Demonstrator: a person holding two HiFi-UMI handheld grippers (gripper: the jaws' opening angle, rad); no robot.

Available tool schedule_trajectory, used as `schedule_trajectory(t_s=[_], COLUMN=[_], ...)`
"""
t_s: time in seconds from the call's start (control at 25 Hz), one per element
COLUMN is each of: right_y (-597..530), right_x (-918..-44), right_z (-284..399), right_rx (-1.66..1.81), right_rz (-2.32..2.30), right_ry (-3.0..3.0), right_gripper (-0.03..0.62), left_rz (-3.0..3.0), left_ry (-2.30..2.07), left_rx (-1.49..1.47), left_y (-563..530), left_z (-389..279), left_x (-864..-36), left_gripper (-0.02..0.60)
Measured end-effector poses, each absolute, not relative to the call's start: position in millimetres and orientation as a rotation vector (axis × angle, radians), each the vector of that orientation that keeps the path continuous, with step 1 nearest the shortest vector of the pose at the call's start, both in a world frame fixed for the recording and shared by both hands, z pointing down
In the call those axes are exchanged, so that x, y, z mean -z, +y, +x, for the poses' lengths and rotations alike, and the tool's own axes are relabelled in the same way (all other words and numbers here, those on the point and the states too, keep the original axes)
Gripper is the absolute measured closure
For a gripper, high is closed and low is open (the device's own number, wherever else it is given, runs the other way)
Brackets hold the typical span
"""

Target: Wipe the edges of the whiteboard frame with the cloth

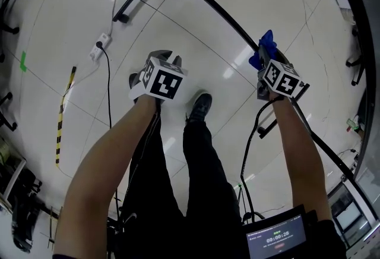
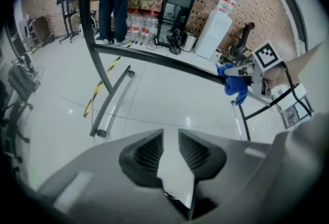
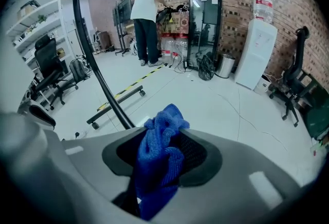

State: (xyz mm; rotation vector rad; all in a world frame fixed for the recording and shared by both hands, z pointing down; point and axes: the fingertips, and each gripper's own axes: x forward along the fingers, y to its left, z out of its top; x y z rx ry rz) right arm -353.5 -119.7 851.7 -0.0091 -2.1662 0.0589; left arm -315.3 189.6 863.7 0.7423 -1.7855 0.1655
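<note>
Gripping 1 blue cloth (image 3: pixel 157 159): right gripper (image 1: pixel 262 63), jaws clamped on it, the cloth bunched and poking out past the tips. Cloth sits on the black frame (image 1: pixel 208 2) edge, right of centre in the head view, apparently touching it.
Left gripper (image 1: pixel 159 59): jaws almost together, 1 thin slit, nothing between; off the frame, well left of the right gripper, over the pale floor (image 1: pixel 53 26).
Far side: 1 person (image 3: pixel 146 17), 1 water dispenser (image 3: pixel 255 51), brick wall.
</note>
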Motion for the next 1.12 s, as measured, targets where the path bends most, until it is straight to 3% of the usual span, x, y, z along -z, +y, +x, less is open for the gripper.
schedule_trajectory(t_s=[1.12], right_y=[-45], right_x=[-860], right_z=[-433], right_rx=[0.041], right_rz=[0.068], right_ry=[-2.089], right_gripper=[0.419], left_rz=[0.722], left_ry=[-1.789], left_rx=[-0.161], left_y=[314], left_z=[-388], left_x=[-855], left_gripper=[0.495])
